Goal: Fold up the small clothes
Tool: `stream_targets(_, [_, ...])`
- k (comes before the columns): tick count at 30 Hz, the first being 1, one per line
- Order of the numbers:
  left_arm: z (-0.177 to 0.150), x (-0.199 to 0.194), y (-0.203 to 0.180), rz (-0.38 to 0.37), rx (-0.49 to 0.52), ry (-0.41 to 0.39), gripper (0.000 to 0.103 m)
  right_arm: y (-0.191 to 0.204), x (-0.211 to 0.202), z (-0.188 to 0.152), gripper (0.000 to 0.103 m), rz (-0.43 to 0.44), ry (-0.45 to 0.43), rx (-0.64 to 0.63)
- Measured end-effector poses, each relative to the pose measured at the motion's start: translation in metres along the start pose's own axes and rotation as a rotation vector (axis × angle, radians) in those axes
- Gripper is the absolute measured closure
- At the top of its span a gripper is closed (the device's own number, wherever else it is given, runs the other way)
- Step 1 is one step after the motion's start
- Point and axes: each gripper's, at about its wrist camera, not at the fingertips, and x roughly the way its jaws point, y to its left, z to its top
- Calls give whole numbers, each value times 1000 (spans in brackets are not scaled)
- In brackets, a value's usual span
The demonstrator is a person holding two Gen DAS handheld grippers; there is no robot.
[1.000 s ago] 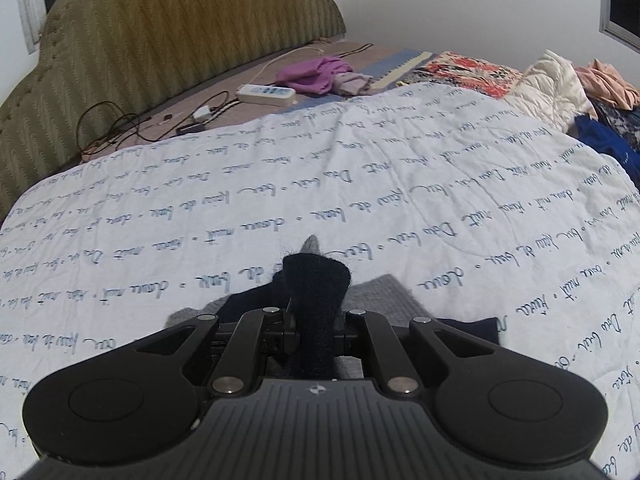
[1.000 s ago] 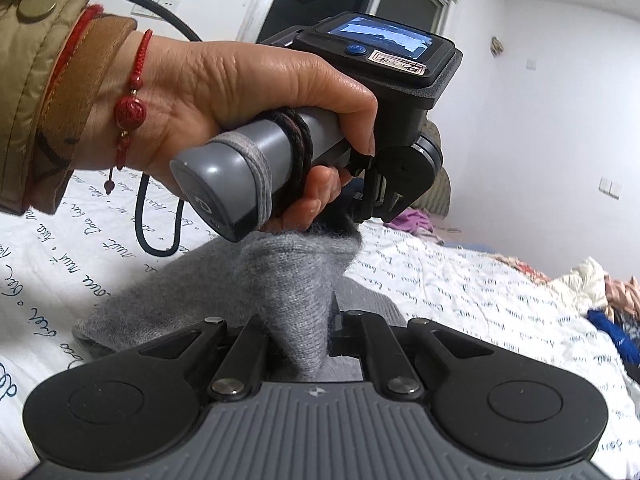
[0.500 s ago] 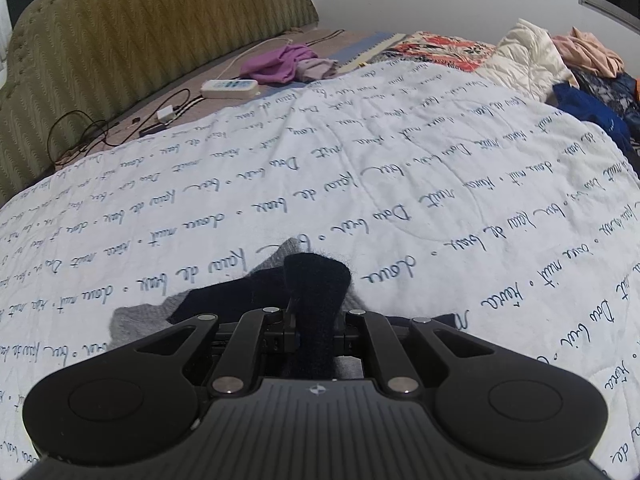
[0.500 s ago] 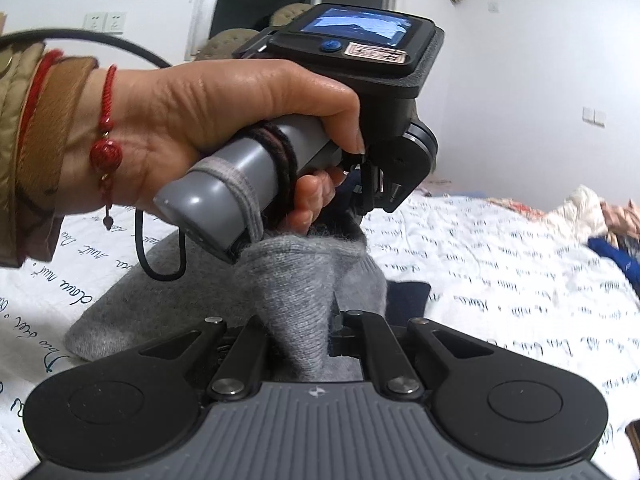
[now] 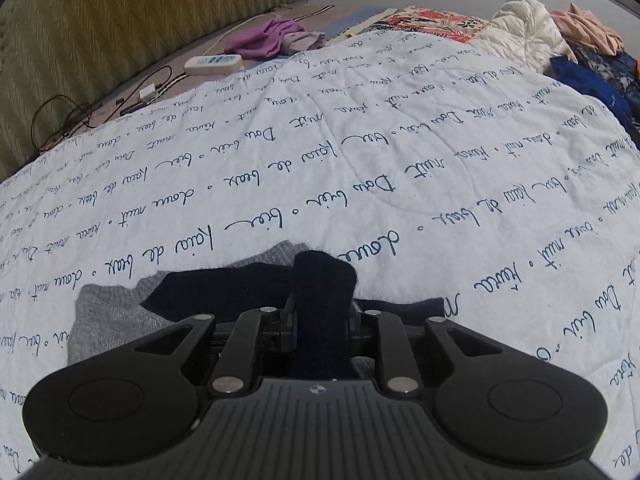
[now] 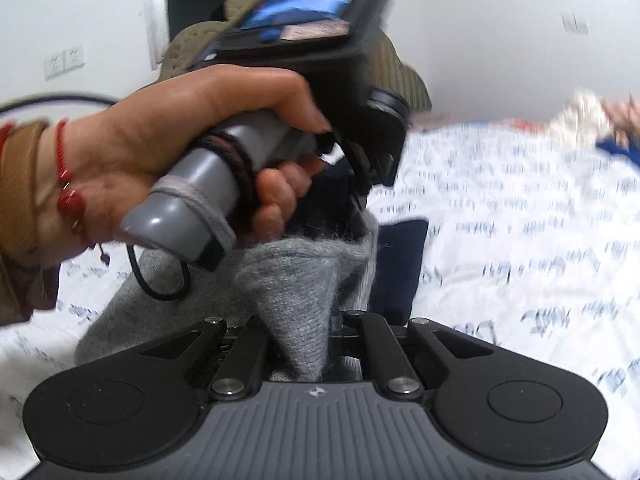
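A small knit garment, grey with navy parts, lies on the white quilt (image 5: 360, 140). In the left wrist view my left gripper (image 5: 322, 312) is shut on a navy fold of the garment (image 5: 323, 280); its grey part (image 5: 104, 316) spreads to the left. In the right wrist view my right gripper (image 6: 304, 332) is shut on a grey fold of the garment (image 6: 296, 280), lifted into a peak. The hand-held left gripper (image 6: 372, 160) hangs just beyond it, over the navy cloth (image 6: 400, 256). The fingertips are hidden by cloth.
A green padded headboard (image 5: 120, 32) stands at far left. A power strip (image 5: 214, 63), cables (image 5: 72, 116) and purple cloth (image 5: 264, 38) lie by it. A pile of clothes (image 5: 560, 48) sits at far right of the bed.
Both grippers have kept their hold and swung with the garment. More grey and navy cloth now shows flat at the left. The right wrist view is blurred from motion.
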Motion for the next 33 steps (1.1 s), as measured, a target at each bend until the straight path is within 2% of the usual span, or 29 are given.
stream_targets(1, [0, 0, -1, -3, 6, -5, 65, -3, 1, 1, 97, 15, 12, 34])
stream_targets(2, [1, -1, -2, 9, 11, -16, 52, -8, 3, 1, 97, 32, 26, 71])
stream_targets(3, [2, -4, -2, 15, 16, -35, 46, -11, 4, 2, 97, 49, 38, 107])
stream_targets(5, [4, -11, 0, 18, 14, -89, 27, -17, 6, 3, 97, 74, 59, 165])
stream_targets(10, [13, -30, 16, 48, -31, -190, 13, -38, 8, 2, 97, 137, 96, 301])
stream_targets(16, [-1, -49, 59, 115, -103, -159, 9, -59, 5, 2, 94, 217, 137, 480])
stream_targets(21, [-38, -70, 98, 59, -195, -126, 8, -75, -6, -3, 90, 256, 149, 549])
stream_targets(24, [-64, -81, 117, 49, -207, -120, 8, -91, -13, -21, 87, 287, 161, 601])
stream_targets(28, [-104, -95, 139, 14, -212, -113, 8, -109, -17, -28, 87, 312, 167, 657])
stream_targets(33, [-152, -110, 157, -71, -215, -109, 9, -121, -16, -28, 82, 301, 171, 671])
